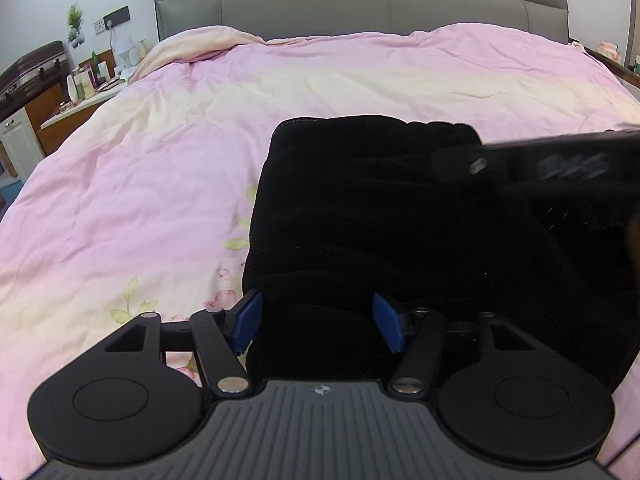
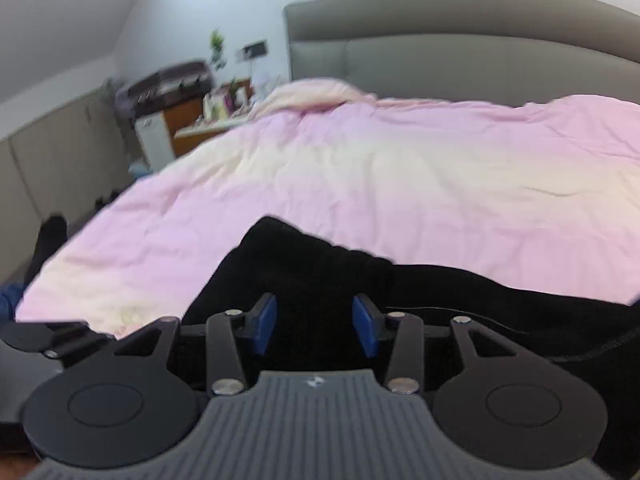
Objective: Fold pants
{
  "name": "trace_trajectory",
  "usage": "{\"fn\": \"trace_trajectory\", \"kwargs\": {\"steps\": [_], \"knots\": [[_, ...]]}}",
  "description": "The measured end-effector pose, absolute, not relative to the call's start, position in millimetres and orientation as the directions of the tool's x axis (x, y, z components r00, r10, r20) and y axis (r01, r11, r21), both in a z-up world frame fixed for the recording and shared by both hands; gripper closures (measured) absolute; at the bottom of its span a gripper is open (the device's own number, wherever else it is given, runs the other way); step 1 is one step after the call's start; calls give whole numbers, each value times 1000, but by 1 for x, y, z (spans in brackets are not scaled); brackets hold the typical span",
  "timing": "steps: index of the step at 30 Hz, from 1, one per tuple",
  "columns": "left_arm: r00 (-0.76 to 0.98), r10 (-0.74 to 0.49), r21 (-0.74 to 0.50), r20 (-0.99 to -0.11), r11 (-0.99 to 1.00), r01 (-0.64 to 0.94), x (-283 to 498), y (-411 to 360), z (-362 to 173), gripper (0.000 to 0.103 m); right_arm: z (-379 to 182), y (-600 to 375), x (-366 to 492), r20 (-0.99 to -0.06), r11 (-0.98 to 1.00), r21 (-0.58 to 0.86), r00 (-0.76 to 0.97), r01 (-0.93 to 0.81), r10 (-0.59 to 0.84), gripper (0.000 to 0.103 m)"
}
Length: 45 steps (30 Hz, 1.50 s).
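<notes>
While spread wide, left claw (image 1: 318,322) | right claw (image 2: 315,322) likewise | black pants (image 1: 360,208) directly ahead

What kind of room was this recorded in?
A bedroom, most likely: a bed with a pink duvet, a grey padded headboard and a cluttered bedside counter.

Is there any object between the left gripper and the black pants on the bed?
Nothing visible. The open left gripper is right at the near edge of the black fabric pants on the pink quilt; the right gripper is off to the side.
</notes>
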<state>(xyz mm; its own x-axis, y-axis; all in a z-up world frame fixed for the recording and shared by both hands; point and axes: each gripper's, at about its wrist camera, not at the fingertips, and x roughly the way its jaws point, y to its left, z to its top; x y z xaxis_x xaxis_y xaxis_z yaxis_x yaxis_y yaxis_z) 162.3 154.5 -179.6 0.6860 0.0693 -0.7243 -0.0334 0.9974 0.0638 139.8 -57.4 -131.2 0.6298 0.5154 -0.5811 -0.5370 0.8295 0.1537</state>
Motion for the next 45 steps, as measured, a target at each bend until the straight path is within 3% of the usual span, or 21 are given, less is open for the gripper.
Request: {"fn": "trace_trajectory", "kwargs": {"steps": [3, 11, 15, 20, 24, 28, 31, 37, 45], "knots": [[676, 34, 17, -736, 999, -32, 134, 153, -172, 34, -167, -37, 159, -685, 842, 45, 597, -538, 418, 72], [677, 42, 36, -735, 999, -22, 134, 149, -168, 33, -163, -56, 166, -658, 817, 111, 575, -565, 487, 71], [715, 25, 12, -699, 1000, -23, 123, 159, -158, 33, -140, -120, 139, -585, 842, 238, 620, -485, 523, 54], [797, 78, 147, -599, 989, 14, 115, 128, -138, 33, -123, -228, 104, -525, 913, 298, 750, -279, 401, 53], [821, 10, 217, -572, 966, 139, 126, 76, -132, 30, -117, -300, 79, -493, 920, 389, 831, -54, 257, 51], [825, -86, 223, -558, 942, 249, 142, 22, -130, 28, -119, -345, 58, -511, 864, 471, 853, 175, 106, 40], [806, -146, 256, -573, 903, 345, 150, -19, -132, 28, -134, -363, 50, -576, 815, 490, 817, 310, 35, 40], [716, -256, 212, -650, 843, 494, 164, -68, -146, 28, -165, -384, 48, -601, 644, 655, 789, 395, 128, 40], [601, -284, 66, -747, 868, 492, 188, -82, -184, 27, -194, -391, 63, -538, 482, 787, 811, 384, 232, 34]]}}
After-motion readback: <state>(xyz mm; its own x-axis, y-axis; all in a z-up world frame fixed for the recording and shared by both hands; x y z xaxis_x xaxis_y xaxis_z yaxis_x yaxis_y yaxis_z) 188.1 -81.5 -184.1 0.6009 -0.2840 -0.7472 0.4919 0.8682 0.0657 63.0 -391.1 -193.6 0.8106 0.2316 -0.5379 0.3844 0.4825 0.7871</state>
